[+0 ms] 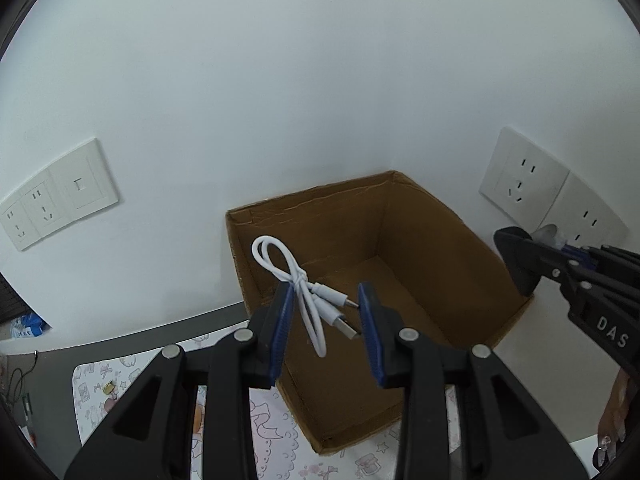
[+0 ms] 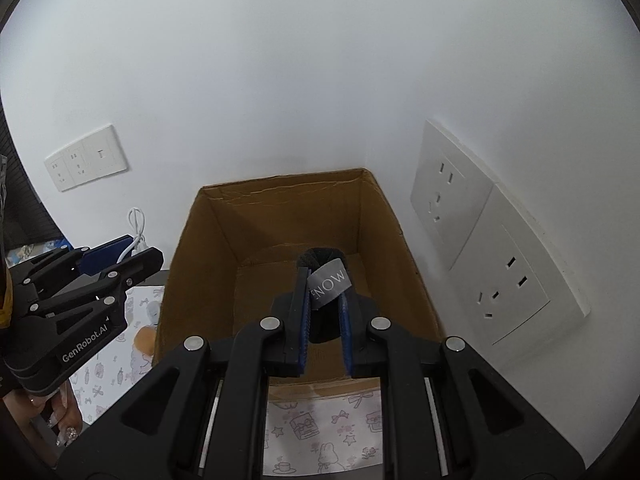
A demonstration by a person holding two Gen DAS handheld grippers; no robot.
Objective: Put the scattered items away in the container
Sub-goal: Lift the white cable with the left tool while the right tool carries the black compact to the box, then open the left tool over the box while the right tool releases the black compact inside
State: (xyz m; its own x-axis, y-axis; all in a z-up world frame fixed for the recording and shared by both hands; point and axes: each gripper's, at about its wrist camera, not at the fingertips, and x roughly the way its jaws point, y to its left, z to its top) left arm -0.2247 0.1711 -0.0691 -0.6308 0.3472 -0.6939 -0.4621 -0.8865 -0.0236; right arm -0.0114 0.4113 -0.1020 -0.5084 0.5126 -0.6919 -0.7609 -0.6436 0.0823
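Observation:
An open brown cardboard box (image 1: 424, 240) stands in the wall corner; it also shows in the right wrist view (image 2: 200, 264). My left gripper (image 1: 326, 312) hangs over the box's left rim with its jaws apart. A coiled white USB cable (image 1: 298, 276) drapes between them against the left pad. In the right wrist view the left gripper (image 2: 132, 250) shows with the cable (image 2: 136, 220) sticking up from it. My right gripper (image 2: 324, 304) is shut on a rolled black item with a grey label (image 2: 330, 280), above the box's inside. It shows at the right of the left wrist view (image 1: 536, 256).
White walls meet behind the box. Wall sockets sit on the left wall (image 1: 52, 208) and close on the right wall (image 2: 488, 248). A patterned white mat (image 2: 320, 432) covers the table under the box. The table edge and clutter lie at far left (image 1: 24, 328).

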